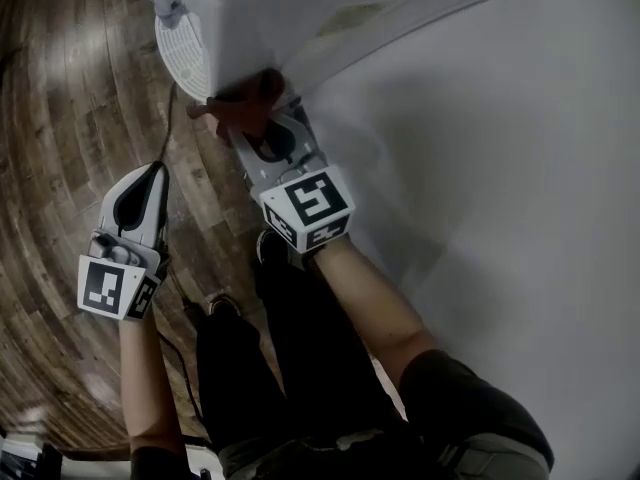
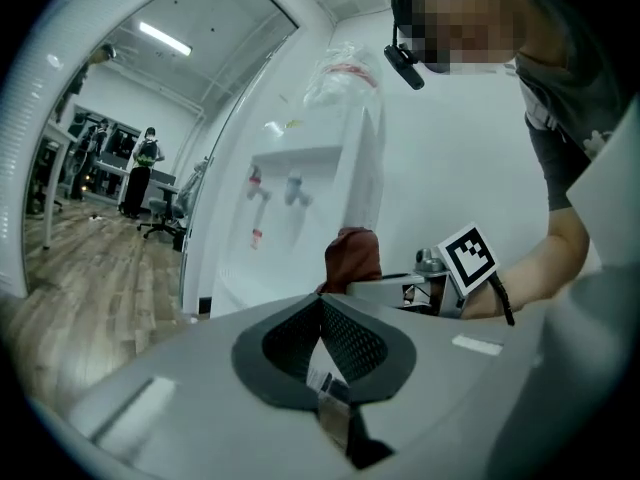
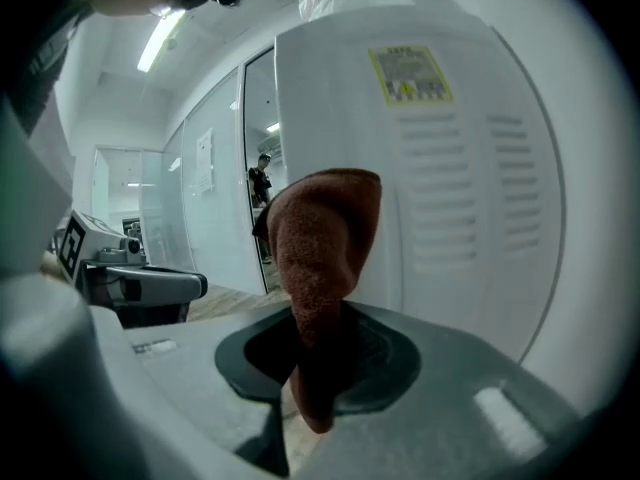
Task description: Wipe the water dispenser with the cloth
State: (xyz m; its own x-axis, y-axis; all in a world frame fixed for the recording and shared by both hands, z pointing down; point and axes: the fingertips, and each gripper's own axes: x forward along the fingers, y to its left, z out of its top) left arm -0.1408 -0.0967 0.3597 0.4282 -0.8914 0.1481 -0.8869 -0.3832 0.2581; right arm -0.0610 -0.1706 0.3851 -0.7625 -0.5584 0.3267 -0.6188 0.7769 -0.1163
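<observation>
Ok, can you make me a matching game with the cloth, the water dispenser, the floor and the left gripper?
1. cloth
2. water dispenser
3. floor
4. left gripper

a. wooden planks
b. jaws together, holding nothing
c. reddish-brown, pinched in the right gripper
d. white, with slots on its side

Pairs: 1-c, 2-d, 3-a, 4-b

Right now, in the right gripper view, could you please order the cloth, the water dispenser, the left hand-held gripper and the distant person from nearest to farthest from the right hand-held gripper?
1. cloth: clamped in the jaws of the right hand-held gripper, centre.
2. water dispenser: side panel just behind the cloth, right.
3. left hand-held gripper: off to the left.
4. person: far back, centre-left.
</observation>
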